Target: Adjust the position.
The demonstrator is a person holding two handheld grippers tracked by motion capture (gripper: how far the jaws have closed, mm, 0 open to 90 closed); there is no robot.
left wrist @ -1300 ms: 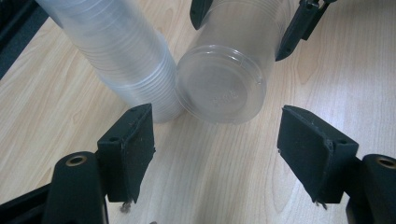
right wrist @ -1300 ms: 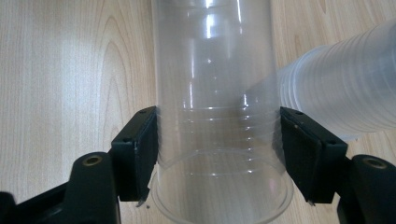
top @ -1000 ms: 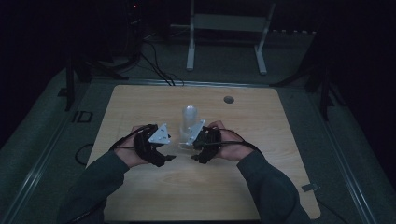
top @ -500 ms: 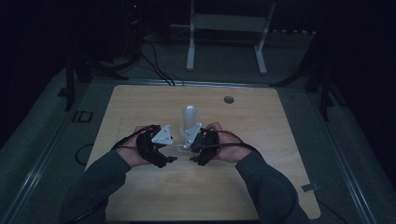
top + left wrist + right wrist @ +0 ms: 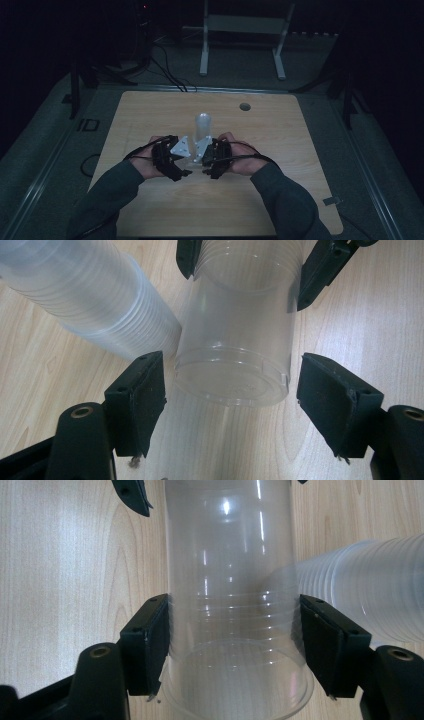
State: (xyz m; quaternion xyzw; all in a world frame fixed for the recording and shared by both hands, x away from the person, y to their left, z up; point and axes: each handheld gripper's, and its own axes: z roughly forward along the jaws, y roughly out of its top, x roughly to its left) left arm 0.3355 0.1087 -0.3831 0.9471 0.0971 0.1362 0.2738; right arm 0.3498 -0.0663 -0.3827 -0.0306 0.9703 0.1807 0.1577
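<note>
A single clear plastic cup (image 5: 232, 355) lies level between my two grippers, just above the wooden table (image 5: 280, 135). My right gripper (image 5: 232, 630) is shut on the cup (image 5: 230, 580) near its rim, with both pads pressed against its wall. My left gripper (image 5: 230, 385) is open, its jaws standing either side of the cup's base with a small gap at each side. In the high view the left gripper (image 5: 176, 156) and right gripper (image 5: 211, 156) face each other at the table's centre. A stack of clear cups (image 5: 202, 126) stands right behind them.
The cup stack (image 5: 85, 295) lies close beside the held cup, and the same stack (image 5: 365, 590) almost touches it. A round grommet hole (image 5: 244, 106) sits at the table's far side. Cables and a white stand (image 5: 245, 30) are on the floor beyond the table.
Both hands have drawn slightly closer together around the cup, in front of the stack. Nothing else has moved.
</note>
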